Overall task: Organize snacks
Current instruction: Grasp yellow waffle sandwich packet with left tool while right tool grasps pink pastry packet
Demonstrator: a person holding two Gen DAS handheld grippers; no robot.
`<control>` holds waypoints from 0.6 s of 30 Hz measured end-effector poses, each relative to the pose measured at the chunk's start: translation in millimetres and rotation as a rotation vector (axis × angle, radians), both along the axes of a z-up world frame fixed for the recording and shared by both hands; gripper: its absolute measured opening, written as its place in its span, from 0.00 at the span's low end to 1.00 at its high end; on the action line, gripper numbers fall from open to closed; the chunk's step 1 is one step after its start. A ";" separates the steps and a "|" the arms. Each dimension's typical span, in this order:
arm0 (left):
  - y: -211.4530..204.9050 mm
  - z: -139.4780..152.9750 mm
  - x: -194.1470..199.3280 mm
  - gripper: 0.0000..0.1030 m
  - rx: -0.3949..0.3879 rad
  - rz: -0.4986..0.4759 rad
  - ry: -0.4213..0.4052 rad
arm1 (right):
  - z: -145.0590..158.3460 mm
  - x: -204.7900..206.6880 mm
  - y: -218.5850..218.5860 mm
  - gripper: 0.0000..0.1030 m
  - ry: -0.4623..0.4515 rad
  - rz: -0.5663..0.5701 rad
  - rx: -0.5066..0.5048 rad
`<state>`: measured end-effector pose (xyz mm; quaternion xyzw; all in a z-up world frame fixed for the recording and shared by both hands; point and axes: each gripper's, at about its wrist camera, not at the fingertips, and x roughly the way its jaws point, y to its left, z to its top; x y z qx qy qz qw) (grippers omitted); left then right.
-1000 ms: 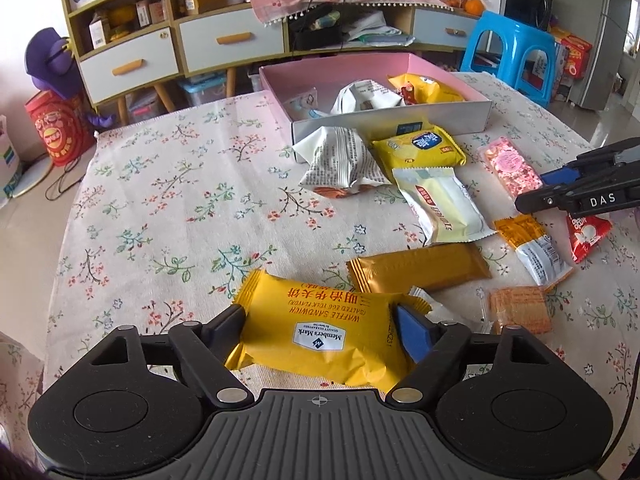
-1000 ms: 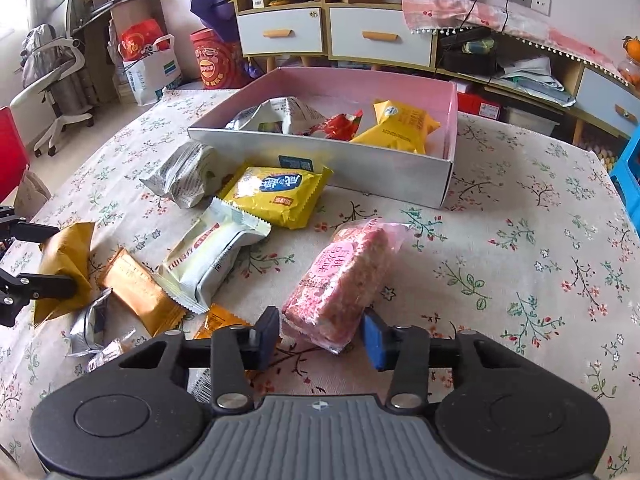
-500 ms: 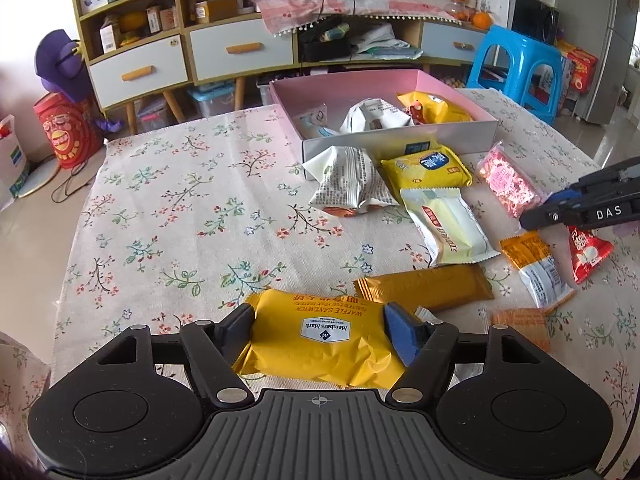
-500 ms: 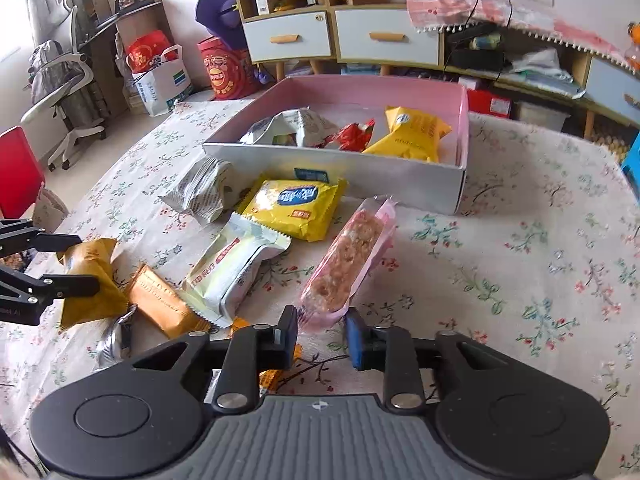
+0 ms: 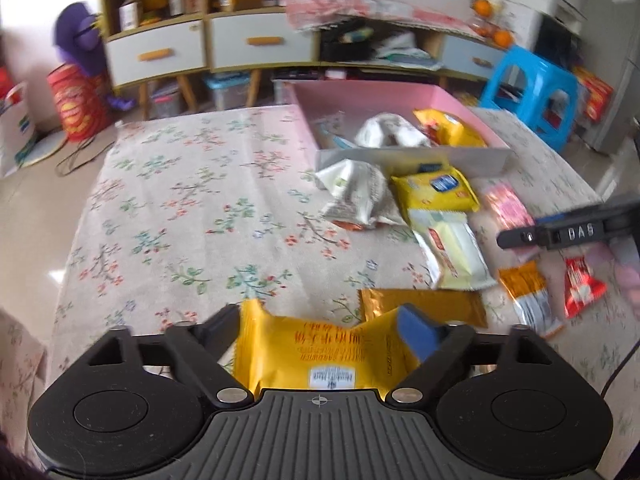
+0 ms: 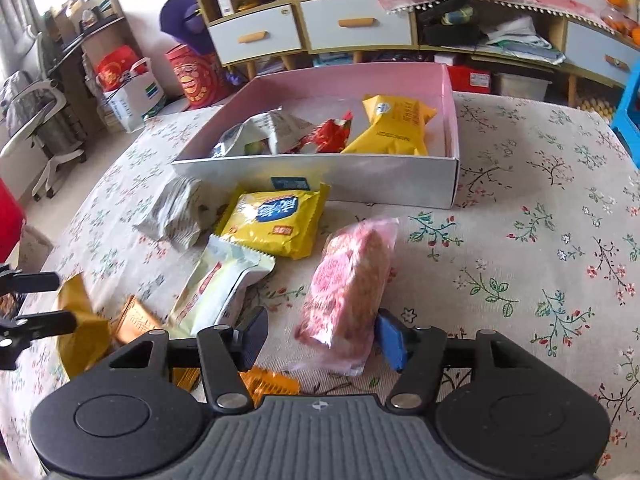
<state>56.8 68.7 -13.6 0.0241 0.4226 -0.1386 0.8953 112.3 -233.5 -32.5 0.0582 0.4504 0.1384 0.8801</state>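
- Left gripper (image 5: 320,326): jaws opening, a yellow wafer-sandwich pack (image 5: 320,354) between them; the left finger lies against the pack's edge and the blue right pad (image 5: 416,330) overlaps its corner. Whether the pads still press cannot be told.
- Right gripper (image 6: 322,334): jaws opening, a pink snack bar (image 6: 348,292) between them; the bar leans against the blue right pad (image 6: 392,340), with a clear gap to the black left finger. It lies on the flowered tablecloth (image 6: 540,240).
- Just beyond the left gripper: a gold-brown bar (image 5: 424,306) flat on the cloth, partly behind the wafer pack.
- Between the grippers: a white-and-red wrapper (image 6: 224,288), an orange-and-white sachet (image 5: 528,300), a small red packet (image 5: 580,288).
- Near the box front: a yellow biscuit pack (image 6: 276,220) and a crumpled grey-white bag (image 6: 176,212).
- Pink box (image 6: 320,184), open top, at the table's far side: holds a yellow pack (image 6: 392,124), a red wrapper (image 6: 328,136) and a silver bag (image 6: 260,132).
- Beyond the table: a cabinet with drawers (image 6: 304,28); a blue stool (image 5: 536,92).
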 end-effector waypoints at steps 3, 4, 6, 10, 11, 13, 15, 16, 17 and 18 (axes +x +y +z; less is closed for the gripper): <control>5.9 -0.1 7.9 0.91 -0.035 0.086 0.093 | -1.2 4.1 0.2 0.44 0.001 -0.015 -0.001; 8.9 -1.5 11.1 0.91 -0.057 0.117 0.135 | -1.2 5.3 0.7 0.43 0.001 -0.017 -0.003; 14.8 -5.6 15.8 0.91 -0.111 0.174 0.207 | -0.6 7.3 1.8 0.38 0.001 -0.021 -0.006; 24.1 -16.9 21.3 0.91 -0.206 0.275 0.314 | 0.1 10.3 5.5 0.28 0.005 -0.014 -0.003; 25.0 -19.0 20.9 0.91 -0.214 0.297 0.322 | 0.4 10.5 7.2 0.26 0.003 -0.011 -0.009; 26.2 -20.4 20.8 0.91 -0.231 0.327 0.322 | 0.9 10.0 10.4 0.25 -0.005 -0.003 -0.025; 28.2 -19.8 20.7 0.89 -0.252 0.360 0.312 | 1.3 9.8 12.2 0.18 -0.004 0.012 -0.021; 29.8 -19.3 20.9 0.87 -0.262 0.379 0.308 | 1.7 9.3 12.7 0.17 -0.005 0.015 -0.022; 31.4 -19.2 20.6 0.81 -0.272 0.401 0.301 | 2.2 8.9 13.7 0.17 -0.009 0.018 -0.029; 33.3 -19.4 20.6 0.77 -0.278 0.421 0.294 | 2.6 8.1 14.7 0.17 -0.013 0.023 -0.034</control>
